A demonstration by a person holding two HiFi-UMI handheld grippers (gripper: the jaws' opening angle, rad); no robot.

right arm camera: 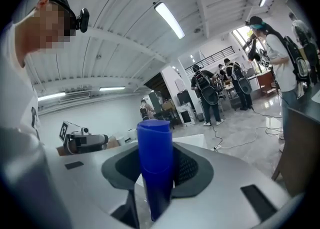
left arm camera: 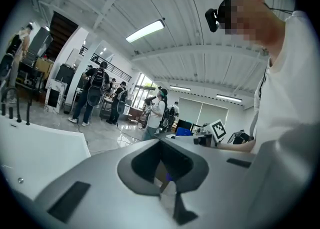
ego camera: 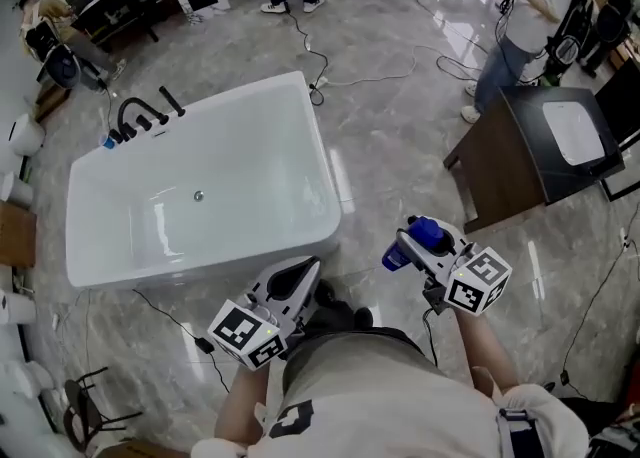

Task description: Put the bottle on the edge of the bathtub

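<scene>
The white bathtub (ego camera: 331, 178) stands on the grey marble floor, ahead and to my left. A blue bottle (ego camera: 424, 238) is pinched between the jaws of my right gripper (ego camera: 413, 244), held in the air to the right of the tub's near corner. In the right gripper view the bottle (right arm camera: 155, 158) stands upright between the pads, its top above the jaws of the right gripper (right arm camera: 156, 175). My left gripper (ego camera: 296, 281) hangs near the tub's near wall with its jaws together and nothing in them. In the left gripper view, the left gripper (left arm camera: 166, 174) points past the tub's rim (left arm camera: 35, 148).
A black faucet (ego camera: 140, 114) sits on the tub's far left corner. A dark wooden cabinet with a white basin (ego camera: 545, 146) stands to the right. Cables (ego camera: 400, 68) run over the floor beyond the tub. Several people (ego camera: 525, 16) stand at the back.
</scene>
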